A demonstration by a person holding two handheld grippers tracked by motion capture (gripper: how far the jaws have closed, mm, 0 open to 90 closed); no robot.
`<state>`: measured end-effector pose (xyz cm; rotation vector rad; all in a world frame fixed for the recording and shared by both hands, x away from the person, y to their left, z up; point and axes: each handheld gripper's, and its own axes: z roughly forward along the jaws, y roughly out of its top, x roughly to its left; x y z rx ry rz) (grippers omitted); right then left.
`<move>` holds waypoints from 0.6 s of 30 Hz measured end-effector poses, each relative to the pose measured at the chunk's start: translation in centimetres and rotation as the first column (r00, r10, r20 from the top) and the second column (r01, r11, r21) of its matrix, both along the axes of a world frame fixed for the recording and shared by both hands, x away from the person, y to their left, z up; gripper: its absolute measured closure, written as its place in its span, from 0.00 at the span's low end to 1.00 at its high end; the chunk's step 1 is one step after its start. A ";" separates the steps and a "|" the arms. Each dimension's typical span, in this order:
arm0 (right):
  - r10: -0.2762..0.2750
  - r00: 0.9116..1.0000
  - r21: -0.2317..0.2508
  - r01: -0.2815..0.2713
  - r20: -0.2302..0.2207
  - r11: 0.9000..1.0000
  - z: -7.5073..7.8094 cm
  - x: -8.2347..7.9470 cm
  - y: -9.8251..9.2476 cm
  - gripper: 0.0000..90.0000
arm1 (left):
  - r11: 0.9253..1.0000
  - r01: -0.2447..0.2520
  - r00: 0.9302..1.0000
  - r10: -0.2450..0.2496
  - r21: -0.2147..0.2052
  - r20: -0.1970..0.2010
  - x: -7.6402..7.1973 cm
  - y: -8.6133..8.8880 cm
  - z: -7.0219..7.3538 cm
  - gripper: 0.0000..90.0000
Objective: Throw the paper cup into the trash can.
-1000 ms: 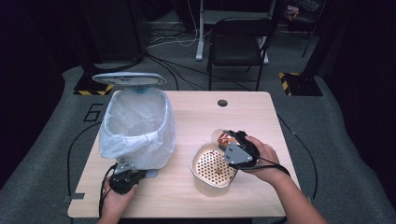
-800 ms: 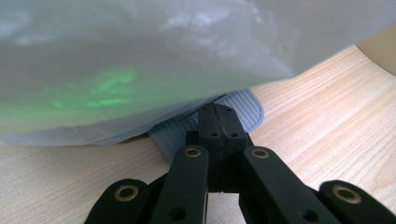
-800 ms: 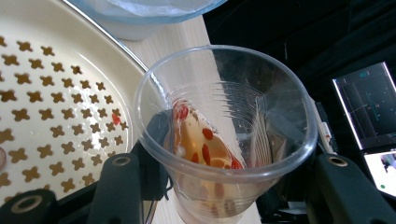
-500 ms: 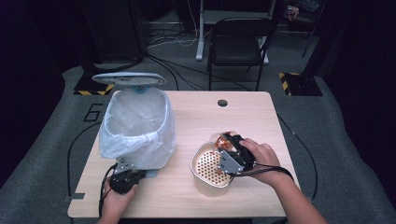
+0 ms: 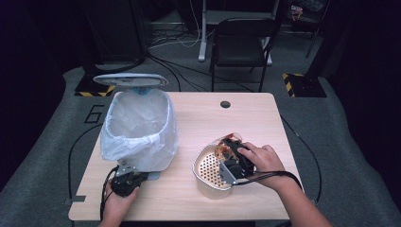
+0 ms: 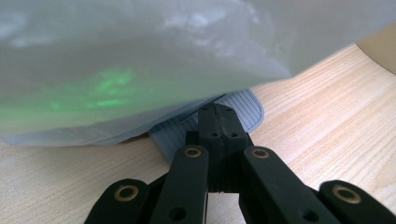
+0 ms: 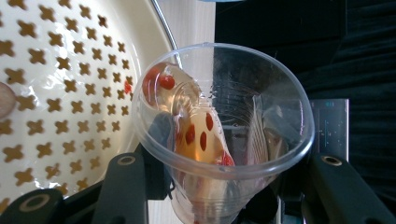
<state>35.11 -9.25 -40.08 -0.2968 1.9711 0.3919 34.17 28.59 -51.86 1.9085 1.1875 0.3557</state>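
Cup (image 7: 219, 135) with wet red-flecked dregs sits gripped in the closing right gripper (image 5: 230, 158) over the strainer (image 5: 208, 171); emptying remains. At nine o'clock, the left gripper (image 6: 218, 122) stays clamped on the bin's pedal (image 6: 243, 109).

My left gripper (image 5: 126, 181) sits at the near foot of the lined bin (image 5: 139, 130). To its right, my right gripper (image 5: 232, 158) holds a plastic cup (image 7: 219, 135) beside the perforated basket (image 5: 210, 170).
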 end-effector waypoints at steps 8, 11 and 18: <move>0.009 0.999 -0.040 -0.008 0.037 0.999 -0.1 -0.2 0.3 0.59 | 1.000 0.000 1.000 0.000 0.000 0.000 0.0 0.0 0.0 1.00; 0.002 0.998 -0.053 0.001 0.059 0.999 -0.5 -0.4 0.4 0.60 | 1.000 0.001 1.000 -0.001 0.000 0.000 0.0 0.0 0.0 1.00; 0.011 0.996 -0.080 -0.004 0.094 0.997 -0.8 -0.7 0.5 0.60 | 1.000 0.000 1.000 0.000 0.000 0.001 0.0 0.0 0.0 1.00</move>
